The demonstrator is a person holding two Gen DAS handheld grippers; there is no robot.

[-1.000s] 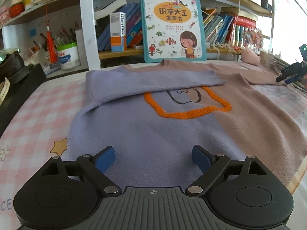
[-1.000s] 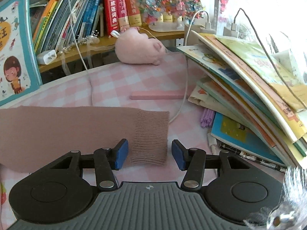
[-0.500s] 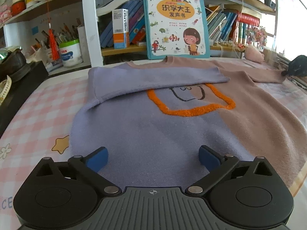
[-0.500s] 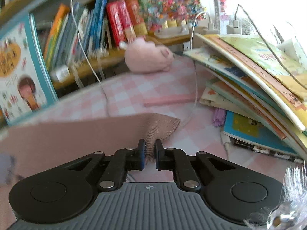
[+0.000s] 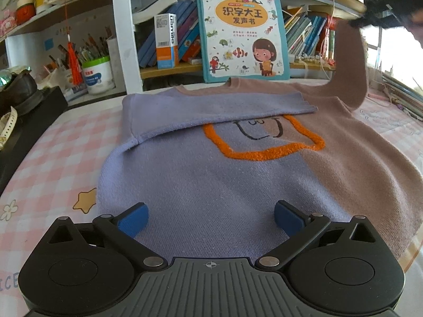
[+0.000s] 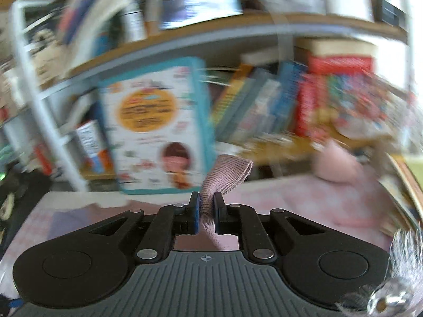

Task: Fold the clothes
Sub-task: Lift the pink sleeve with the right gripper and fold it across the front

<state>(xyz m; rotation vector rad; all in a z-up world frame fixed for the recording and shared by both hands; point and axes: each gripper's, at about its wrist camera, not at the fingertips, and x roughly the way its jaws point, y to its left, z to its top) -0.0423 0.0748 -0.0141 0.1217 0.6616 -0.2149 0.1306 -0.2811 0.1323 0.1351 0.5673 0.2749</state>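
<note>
On the bench (image 5: 39, 163), a sweater (image 5: 211, 185) lies flat.
Right gripper (image 6: 206, 208) jaws pinch its pink cuff (image 6: 227, 174), lifted at 2 o'clock; left gripper (image 5: 210, 219) jaws gape over the hem at 6 o'clock.

The right claw (image 6: 205, 208) pinches the pink ribbed cuff (image 6: 227, 174) before blurred bookshelves (image 6: 238, 39).

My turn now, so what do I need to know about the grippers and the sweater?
Right gripper: shut on the ribbed pink sleeve cuff, lifted off the table.
Left gripper: open, empty, above the hem of the purple and pink knit sweater.
Sweater lies flat on the pink checked table.
Done: purple sleeve folded across the chest.
Left: fold the pink sleeve across, then fold the body.
</note>
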